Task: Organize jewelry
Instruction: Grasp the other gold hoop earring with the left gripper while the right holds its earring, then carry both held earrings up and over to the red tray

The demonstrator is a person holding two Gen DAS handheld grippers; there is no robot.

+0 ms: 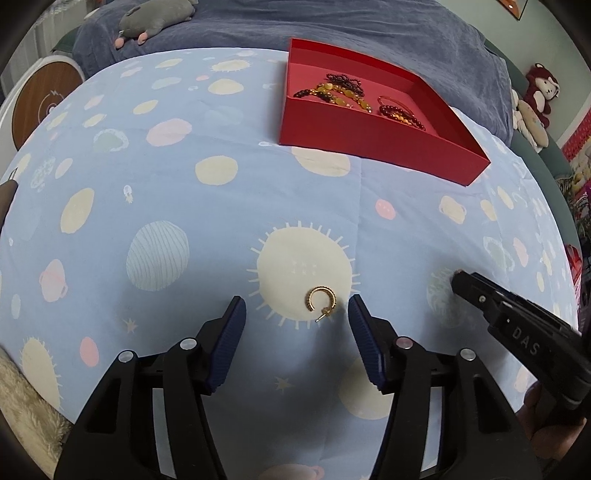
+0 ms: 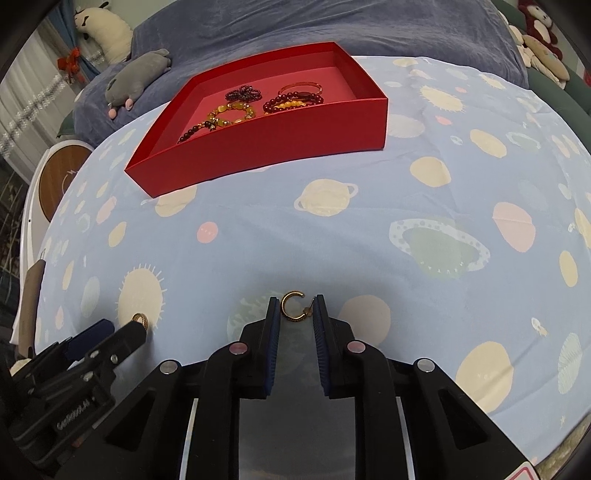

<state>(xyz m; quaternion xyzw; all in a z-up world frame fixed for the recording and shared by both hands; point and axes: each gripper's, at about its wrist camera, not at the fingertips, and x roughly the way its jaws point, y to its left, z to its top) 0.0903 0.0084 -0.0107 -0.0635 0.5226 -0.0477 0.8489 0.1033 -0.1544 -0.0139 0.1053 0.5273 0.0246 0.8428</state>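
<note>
The left hand-held gripper is spread, its blue pads either side of a gold earring that lies on the planet-print sheet; neither pad touches it, and the earring sits nearer the right pad. At 3 o'clock from it is the right hand-held gripper, its pads drawn narrow around a second earring; the right pad meets the post, while contact on the left I cannot tell. Farther off, toward 12 o'clock, the red box rests on the sheet, holding beaded bracelets. Behind it lie a blue blanket and plush toys.
</note>
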